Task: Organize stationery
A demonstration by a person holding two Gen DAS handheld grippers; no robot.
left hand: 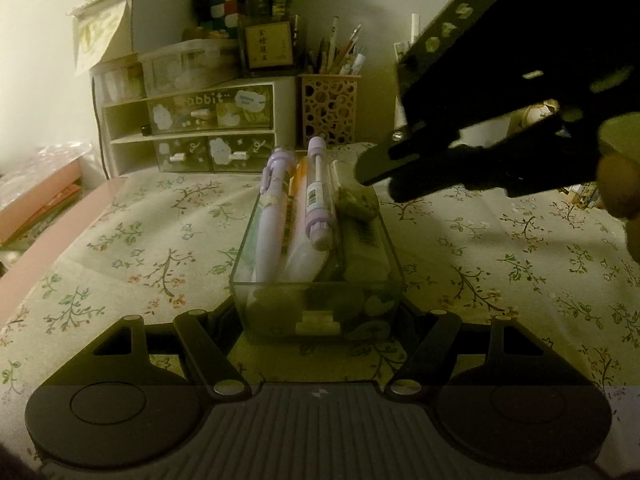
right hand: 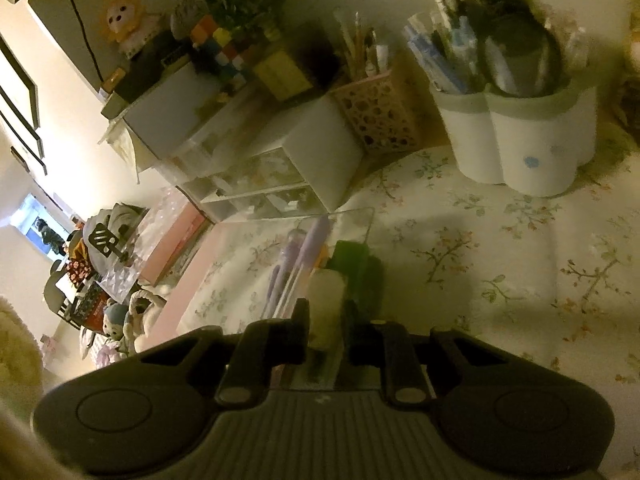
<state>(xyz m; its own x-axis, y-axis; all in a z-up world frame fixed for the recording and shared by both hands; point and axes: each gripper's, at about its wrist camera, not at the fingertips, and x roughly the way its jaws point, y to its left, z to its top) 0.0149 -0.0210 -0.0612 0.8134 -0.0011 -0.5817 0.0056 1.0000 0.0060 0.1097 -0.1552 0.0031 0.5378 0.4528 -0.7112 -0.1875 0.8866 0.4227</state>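
A clear plastic tray stands on the floral tablecloth and holds purple pens, a white pen and pale erasers. My left gripper is shut on the tray's near wall, one finger on each side of it. My right gripper hangs over the tray and is shut on a pale whitish eraser. From the left wrist view the right gripper shows as a dark shape above the tray's far right end. The tray and a green item show below it.
A white drawer organizer with a rabbit label stands behind the tray, next to a perforated pen cup. Two white cups full of pens stand at the far right. A pink box lies off the cloth's left edge.
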